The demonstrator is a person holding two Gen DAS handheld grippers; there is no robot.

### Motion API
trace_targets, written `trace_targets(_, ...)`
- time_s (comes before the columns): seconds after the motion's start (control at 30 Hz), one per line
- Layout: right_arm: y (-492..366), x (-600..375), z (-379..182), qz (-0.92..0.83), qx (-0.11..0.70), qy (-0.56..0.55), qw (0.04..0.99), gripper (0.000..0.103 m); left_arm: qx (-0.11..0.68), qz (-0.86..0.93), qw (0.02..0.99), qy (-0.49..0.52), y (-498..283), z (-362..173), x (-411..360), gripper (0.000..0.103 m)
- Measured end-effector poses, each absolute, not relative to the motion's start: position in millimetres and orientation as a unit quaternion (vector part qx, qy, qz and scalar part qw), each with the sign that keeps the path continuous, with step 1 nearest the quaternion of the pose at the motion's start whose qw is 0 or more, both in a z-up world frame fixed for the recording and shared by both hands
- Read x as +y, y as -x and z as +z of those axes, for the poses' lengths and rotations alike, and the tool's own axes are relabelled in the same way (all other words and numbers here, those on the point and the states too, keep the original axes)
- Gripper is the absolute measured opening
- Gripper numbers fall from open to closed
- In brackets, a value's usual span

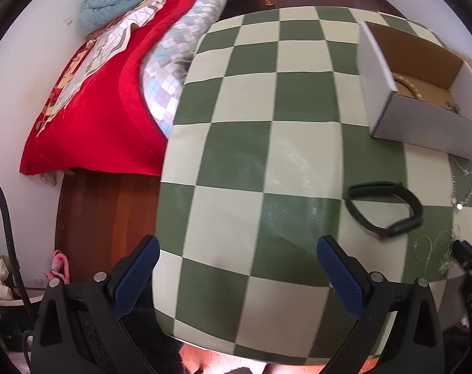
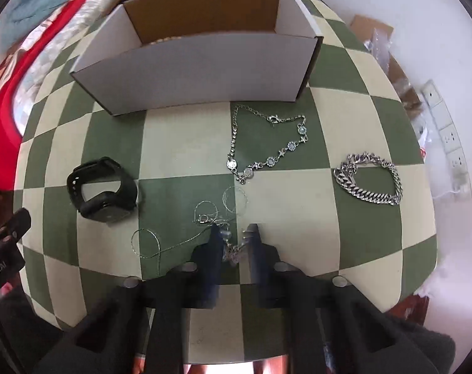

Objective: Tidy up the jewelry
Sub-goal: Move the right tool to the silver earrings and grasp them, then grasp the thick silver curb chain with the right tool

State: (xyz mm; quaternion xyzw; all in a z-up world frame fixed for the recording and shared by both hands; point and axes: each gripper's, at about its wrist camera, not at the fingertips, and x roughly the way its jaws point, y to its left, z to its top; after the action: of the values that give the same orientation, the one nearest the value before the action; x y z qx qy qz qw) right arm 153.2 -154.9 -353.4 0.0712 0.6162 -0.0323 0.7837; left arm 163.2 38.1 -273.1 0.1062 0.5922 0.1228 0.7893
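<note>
The right gripper (image 2: 234, 233) sits low over the near edge of the checkered counter (image 2: 186, 143), its jaws narrowed around a small silvery pendant bunch at the end of the thin necklace (image 2: 179, 240); contact looks likely but motion blur keeps me from saying the clamp is firm. This fine chain is light, limp and springy, with loops sprawling to the left and toward the centre of the counter, so it will probably trail and swing when lifted and could snag. The pendant cluster is the bulkiest bit and seems the best place to pinch, since the bare chain may slip between the pads. The left gripper (image 1: 239, 277) hangs above the counter's left side with its jaws spread wide and nothing in them. The cardboard box (image 2: 192, 71) stands at the far side, open on top, with a beaded piece already inside; its near wall is tall, so a dangling chain must clear it. Between the necklace and the box lies the gem-link bracelet (image 2: 267, 146), which a trailing loop might catch. The heavy curb bracelet (image 2: 368, 177) rests well to the right, and the black smartwatch (image 2: 103, 188) to the left, both apart from the thin chain.
</note>
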Motion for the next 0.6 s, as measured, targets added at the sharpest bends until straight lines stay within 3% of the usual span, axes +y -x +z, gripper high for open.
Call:
trace_targets(0.03,-151.5,-158.7,-353.5,-0.029,0.615,-0.078,0.784,0.013,0.592,0.12,0.79,-0.106,-162.0,-272.0,35.4,0.103)
trace_targets(0.07,-149.0,-164.8,-352.0,-0.028,0.612,-0.085,0.786,0.0,0.591,0.115,0.791,-0.107,-160.7,-270.2,30.8,0.103)
trace_targets(0.43,-126.3,-264.8,-298.0,-0.056,0.555,-0.18,0.81,0.0,0.594,0.015,0.797,-0.111,-161.0,-263.7,-52.2,0.103)
trace_targets(0.6,-127.7,-307.5,-294.5,-0.061,0.558,-0.229,0.795,0.0,0.649,-0.057,0.754,-0.083,-164.1,-289.4,-94.2,0.102)
